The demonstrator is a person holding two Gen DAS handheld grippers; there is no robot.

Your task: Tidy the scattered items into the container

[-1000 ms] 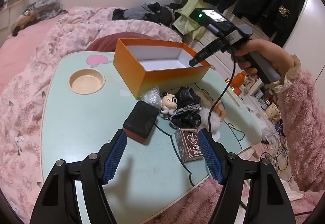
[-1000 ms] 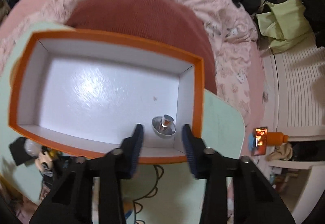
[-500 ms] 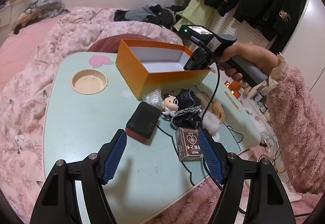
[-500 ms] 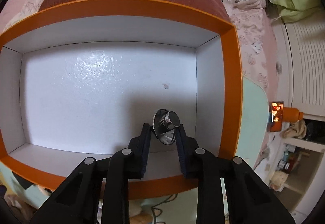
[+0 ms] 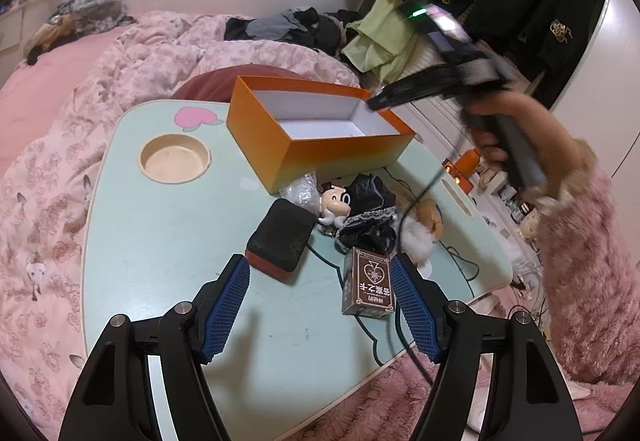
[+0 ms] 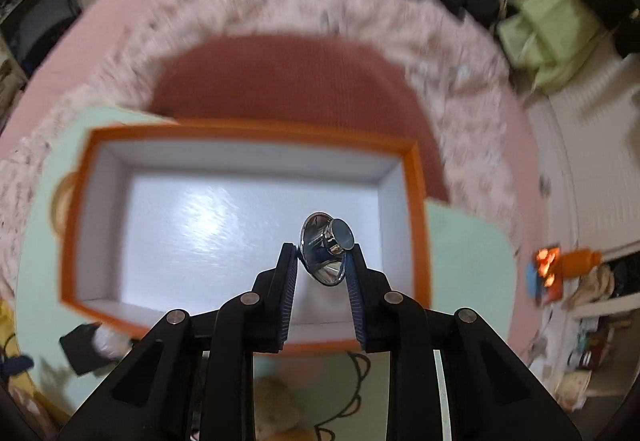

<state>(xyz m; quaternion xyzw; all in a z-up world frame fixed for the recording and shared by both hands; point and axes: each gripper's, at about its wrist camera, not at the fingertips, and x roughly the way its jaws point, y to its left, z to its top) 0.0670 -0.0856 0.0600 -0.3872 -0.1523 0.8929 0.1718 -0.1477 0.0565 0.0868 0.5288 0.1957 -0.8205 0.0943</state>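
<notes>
An open orange box [image 5: 320, 125] with a white inside stands on the mint table [image 5: 160, 241]; it also shows in the right wrist view [image 6: 416, 201]. My right gripper [image 6: 322, 261] is shut on a small shiny metal funnel-shaped piece [image 6: 326, 247] and holds it above the box's right end. It is seen from the left wrist view [image 5: 380, 101] too. My left gripper [image 5: 320, 281] is open over the table's near side. Ahead of it lie a black block [image 5: 280, 237], a brown card box [image 5: 370, 289], a doll [image 5: 360, 209] and a plush toy [image 5: 420, 233].
A crinkled plastic bag [image 5: 302, 191] lies by the box. A round recess [image 5: 175, 158] is in the table's left part. A pink bed [image 5: 120, 53] lies behind the table. A cable [image 5: 400, 321] runs across the table's right side.
My right gripper closed on the metal piece inside the box and has risen with it above the box. My left gripper has stayed in place, open.
</notes>
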